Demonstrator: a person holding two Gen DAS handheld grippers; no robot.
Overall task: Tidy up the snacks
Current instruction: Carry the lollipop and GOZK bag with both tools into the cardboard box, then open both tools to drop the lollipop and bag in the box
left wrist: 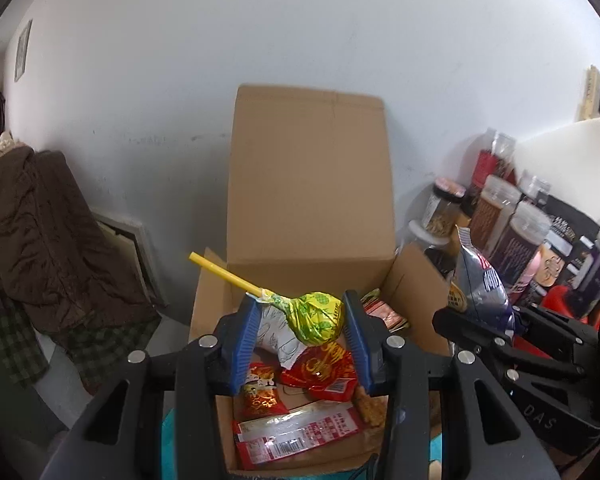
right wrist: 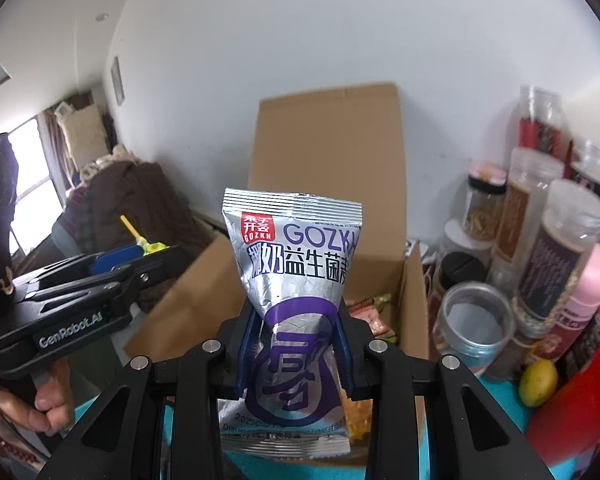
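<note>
In my left gripper (left wrist: 302,320) I hold a lollipop (left wrist: 316,318) in green-yellow wrapper; the blue pads (left wrist: 246,340) are clamped on its round head, and the yellow stick (left wrist: 224,274) points up and to the left. It hangs just above the open cardboard box (left wrist: 308,184).

My right gripper (right wrist: 298,344) is clenched on a silver and purple snack pouch (right wrist: 296,276), which stands upright between the jaws, its sealed top edge above them. The pouch is also over the near part of the box, in front of the tall raised flap (right wrist: 328,160).

Inside the box lie several red snack packets (left wrist: 320,368), one long packet with a clear window (left wrist: 296,436) near the front wall, and a white wrapper (left wrist: 280,336) under the lollipop.

The box stands on a teal surface (right wrist: 496,392) against a white wall (left wrist: 260,40). To the right of the box are many jars and bottles (right wrist: 540,216), a yellow lemon (right wrist: 538,382) and a red container (right wrist: 576,404). At the left I see a hand (right wrist: 46,404) on the handle of the left gripper, and further back a brown cloth (left wrist: 52,232).
</note>
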